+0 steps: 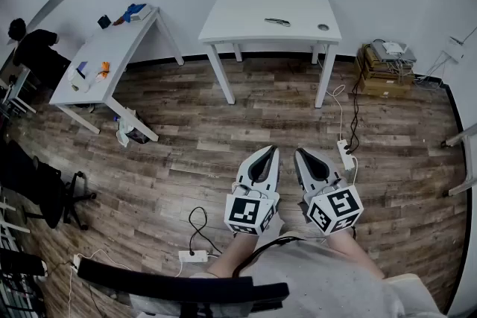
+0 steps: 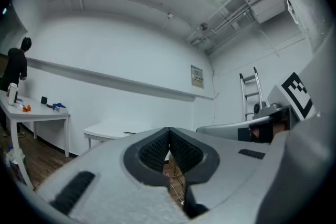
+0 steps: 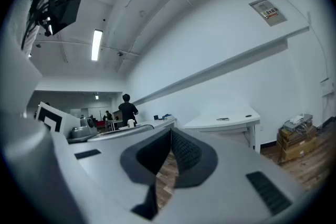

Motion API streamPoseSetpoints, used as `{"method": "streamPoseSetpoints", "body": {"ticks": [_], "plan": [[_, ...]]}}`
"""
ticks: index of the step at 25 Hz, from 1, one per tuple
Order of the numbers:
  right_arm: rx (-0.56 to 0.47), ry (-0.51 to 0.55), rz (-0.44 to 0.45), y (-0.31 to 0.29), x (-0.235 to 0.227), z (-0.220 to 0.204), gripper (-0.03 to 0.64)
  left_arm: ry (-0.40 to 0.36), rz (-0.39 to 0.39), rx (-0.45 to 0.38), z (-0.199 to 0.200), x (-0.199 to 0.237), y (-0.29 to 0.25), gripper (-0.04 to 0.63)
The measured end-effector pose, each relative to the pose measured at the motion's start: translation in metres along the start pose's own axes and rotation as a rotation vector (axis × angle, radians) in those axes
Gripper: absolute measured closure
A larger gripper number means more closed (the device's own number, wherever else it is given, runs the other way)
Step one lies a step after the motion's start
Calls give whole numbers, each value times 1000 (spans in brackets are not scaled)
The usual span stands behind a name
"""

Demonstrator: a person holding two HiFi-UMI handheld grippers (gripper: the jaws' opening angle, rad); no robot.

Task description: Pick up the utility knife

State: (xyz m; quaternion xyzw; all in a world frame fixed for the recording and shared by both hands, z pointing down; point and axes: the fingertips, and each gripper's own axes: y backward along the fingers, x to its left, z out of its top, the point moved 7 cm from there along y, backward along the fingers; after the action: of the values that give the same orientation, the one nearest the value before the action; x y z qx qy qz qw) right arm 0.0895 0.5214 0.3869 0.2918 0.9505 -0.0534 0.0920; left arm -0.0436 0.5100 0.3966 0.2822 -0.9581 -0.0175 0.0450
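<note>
The utility knife point(image 1: 277, 21), dark and slim, lies on the white table point(image 1: 246, 22) against the far wall; it shows as a small dark mark point(image 3: 222, 119) in the right gripper view and faintly point(image 2: 129, 133) in the left one. Both grippers are held level side by side, close to the person's body and far from the table. My left gripper point(image 1: 270, 150) is shut with its pads touching and nothing between them point(image 2: 169, 132). My right gripper point(image 1: 300, 153) is likewise shut and empty point(image 3: 171, 132).
A second white table point(image 1: 104, 59) with small items stands at the left, a bottle on the floor beneath it. Cardboard boxes point(image 1: 384, 67) sit at the right wall. Cables and power strips point(image 1: 346, 154) lie on the wood floor. A black office chair point(image 1: 45, 186) is at the left.
</note>
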Motion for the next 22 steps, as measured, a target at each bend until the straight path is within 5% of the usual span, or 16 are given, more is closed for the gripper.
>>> {"method": "streamPoseSetpoints", "body": {"ticks": [7, 22], "plan": [[8, -17, -41, -45, -21, -3, 609, -34, -1, -2, -4, 37, -32, 589], [39, -42, -87, -166, -47, -3, 609, 27, -79, 9, -6, 130, -121, 589]]}}
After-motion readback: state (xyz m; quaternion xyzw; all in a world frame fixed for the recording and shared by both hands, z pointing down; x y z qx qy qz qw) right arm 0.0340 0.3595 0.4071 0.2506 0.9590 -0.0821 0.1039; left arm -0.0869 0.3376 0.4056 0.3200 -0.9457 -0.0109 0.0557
